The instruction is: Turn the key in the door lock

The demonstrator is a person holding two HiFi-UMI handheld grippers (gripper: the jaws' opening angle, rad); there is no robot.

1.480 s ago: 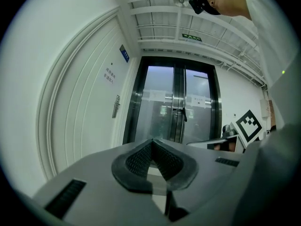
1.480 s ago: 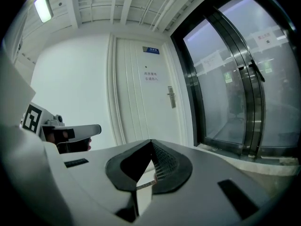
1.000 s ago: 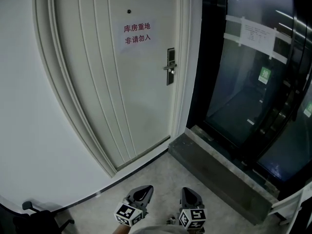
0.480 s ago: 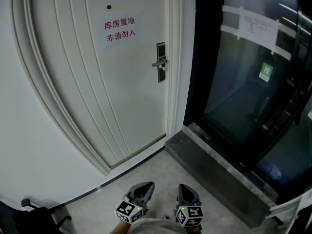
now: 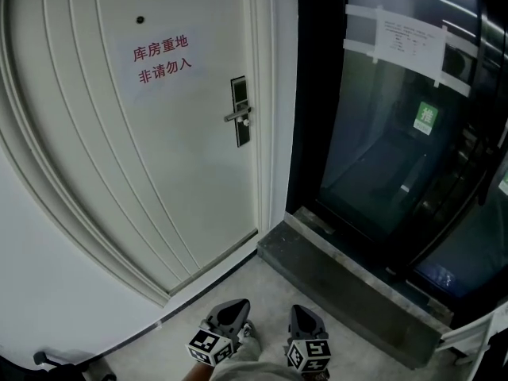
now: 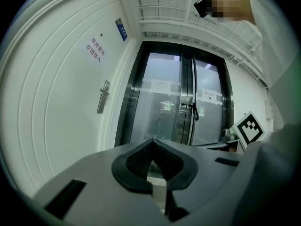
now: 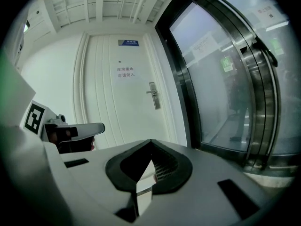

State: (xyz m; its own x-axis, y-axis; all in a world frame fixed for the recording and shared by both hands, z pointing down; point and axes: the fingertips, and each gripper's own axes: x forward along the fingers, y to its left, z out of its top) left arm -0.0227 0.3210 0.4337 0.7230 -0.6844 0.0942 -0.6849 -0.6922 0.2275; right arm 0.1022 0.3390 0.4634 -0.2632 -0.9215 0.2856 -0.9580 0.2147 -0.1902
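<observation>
Grey left gripper [image 5: 232, 314] and right gripper [image 5: 305, 321], black ribbed pads [image 6: 163, 160], black-and-white marker cubes [image 5: 209, 346]

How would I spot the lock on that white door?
Start at the white panelled door left of the dark glass doors. Near its right edge, lower right of the red-lettered sign, sits the lock: a dark upright plate with a silver lever handle pointing left, unlike the tiny round peephole higher up.

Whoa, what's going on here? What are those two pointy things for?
A person faces a white door and holds a gripper in each hand, down low. The left gripper and right gripper are both shut and empty. Neither has reached the lock at the door's right edge. Whether a key sits in it is too small to tell.
</observation>
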